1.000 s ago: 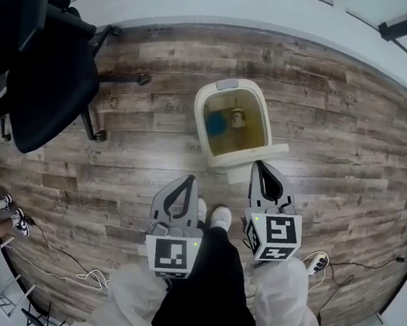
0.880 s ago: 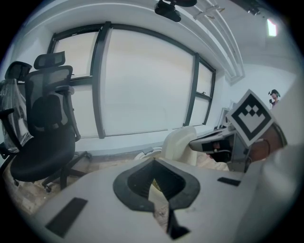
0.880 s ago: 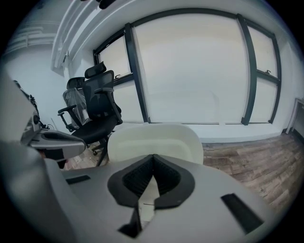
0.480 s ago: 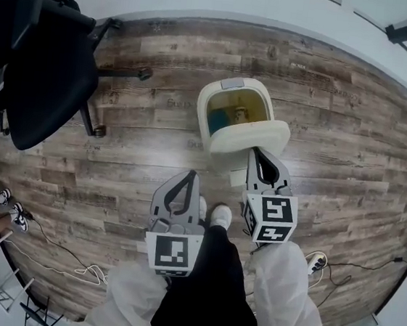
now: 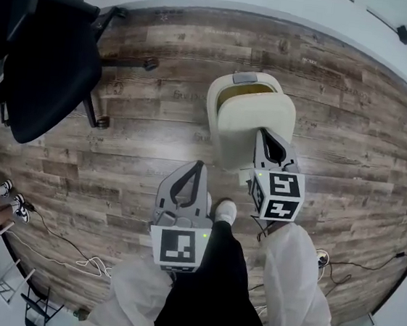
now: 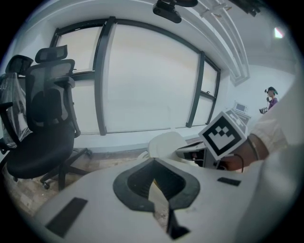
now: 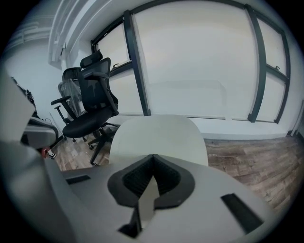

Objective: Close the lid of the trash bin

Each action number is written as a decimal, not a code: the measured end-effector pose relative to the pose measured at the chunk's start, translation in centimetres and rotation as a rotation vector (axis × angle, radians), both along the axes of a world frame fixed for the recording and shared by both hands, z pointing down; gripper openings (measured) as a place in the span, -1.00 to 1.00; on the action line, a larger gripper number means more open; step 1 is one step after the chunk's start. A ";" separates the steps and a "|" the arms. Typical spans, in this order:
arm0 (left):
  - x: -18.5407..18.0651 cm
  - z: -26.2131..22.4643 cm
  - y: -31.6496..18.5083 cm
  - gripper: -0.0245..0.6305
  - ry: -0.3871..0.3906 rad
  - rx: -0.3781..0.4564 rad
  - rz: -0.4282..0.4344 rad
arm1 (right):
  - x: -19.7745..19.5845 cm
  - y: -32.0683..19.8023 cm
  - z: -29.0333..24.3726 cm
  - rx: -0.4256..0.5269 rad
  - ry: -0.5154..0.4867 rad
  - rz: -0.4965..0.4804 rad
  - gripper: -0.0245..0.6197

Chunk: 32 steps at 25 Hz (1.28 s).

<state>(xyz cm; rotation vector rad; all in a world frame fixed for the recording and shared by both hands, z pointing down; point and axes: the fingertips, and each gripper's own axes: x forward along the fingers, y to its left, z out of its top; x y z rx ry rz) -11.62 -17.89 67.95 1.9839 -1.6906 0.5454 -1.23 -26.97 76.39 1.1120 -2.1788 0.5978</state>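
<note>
A cream trash bin [image 5: 228, 103] stands on the wood floor in front of my feet. Its lid [image 5: 256, 123] is tilted up over the opening and hides most of it; only a yellowish strip of the inside [image 5: 245, 90] shows at the far side. My right gripper [image 5: 266, 132] is shut, its tip against the near face of the lid [image 7: 159, 137], which fills the right gripper view ahead of the jaws. My left gripper [image 5: 199, 164] is shut and holds nothing, low over the floor to the left of the bin. In the left gripper view the lid [image 6: 166, 144] shows beyond the tip.
A black office chair [image 5: 46, 68] stands at the left, its wheeled base [image 5: 124, 62] near the bin. Cables [image 5: 69, 253] trail on the floor at lower left, and a power strip [image 5: 321, 261] lies at the right. A wall with windows [image 7: 199, 71] runs behind the bin.
The lid has swung up from lying open toward me and now tilts over the bin's opening. My right gripper moved forward with it. The left gripper barely moved.
</note>
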 end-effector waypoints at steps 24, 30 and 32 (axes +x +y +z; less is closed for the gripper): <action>-3.8 1.5 2.3 -0.90 -0.004 -0.025 -0.045 | -1.6 -2.4 6.4 -0.071 0.075 0.002 -0.85; -4.7 2.1 2.6 -0.90 -0.006 -0.040 -0.060 | -1.7 -2.5 7.3 -0.086 0.085 0.002 -0.85; -4.6 2.3 2.7 -0.90 -0.006 -0.045 -0.058 | -1.7 -2.6 7.5 -0.095 0.072 0.014 -0.85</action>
